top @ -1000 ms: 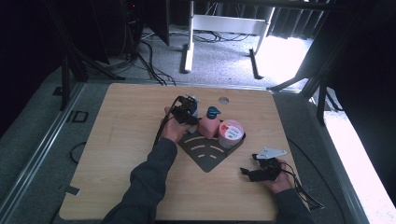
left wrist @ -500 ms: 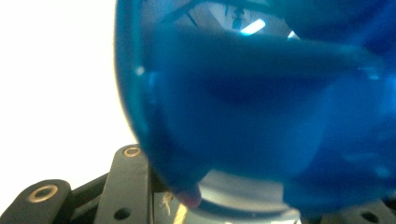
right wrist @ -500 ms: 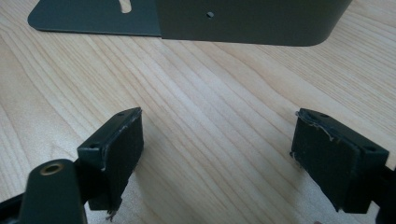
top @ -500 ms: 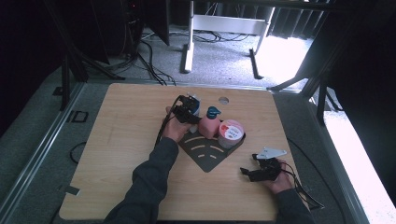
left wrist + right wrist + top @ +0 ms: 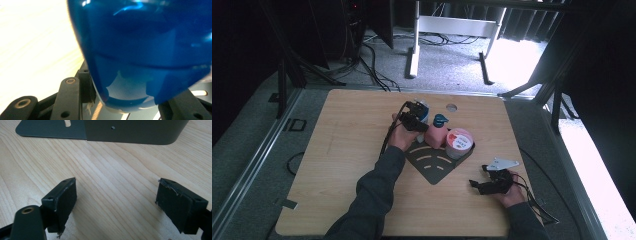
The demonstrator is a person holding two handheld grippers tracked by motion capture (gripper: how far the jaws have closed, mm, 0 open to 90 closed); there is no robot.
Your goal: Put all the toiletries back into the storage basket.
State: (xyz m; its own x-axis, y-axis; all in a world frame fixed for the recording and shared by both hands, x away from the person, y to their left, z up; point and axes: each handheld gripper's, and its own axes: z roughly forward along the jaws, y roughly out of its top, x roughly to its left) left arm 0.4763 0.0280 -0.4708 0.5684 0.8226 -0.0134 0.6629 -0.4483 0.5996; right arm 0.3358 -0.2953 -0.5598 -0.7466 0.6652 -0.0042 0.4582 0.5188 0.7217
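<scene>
A translucent blue bottle [image 5: 140, 50] sits between the jaws of my left gripper [image 5: 130, 97], which is shut on it, the left pad [image 5: 87, 85] pressed against its side. In the high view the left gripper [image 5: 416, 120] holds that bottle [image 5: 422, 111] at the back left corner of a dark metal rack [image 5: 434, 162]. A pink bottle with a teal cap [image 5: 437, 132] and a pink-lidded tub [image 5: 459, 142] stand in the rack. My right gripper [image 5: 477, 185] rests low on the table at the front right, open with bare wood between its pads [image 5: 62, 200], its jaws [image 5: 120, 197] pointing at the rack wall [image 5: 135, 130].
The wooden table [image 5: 342, 150] has a round hole [image 5: 451, 107] near its back edge. Cables trail from both grippers. Grey floor, table legs and dark stands lie beyond the table's far edge.
</scene>
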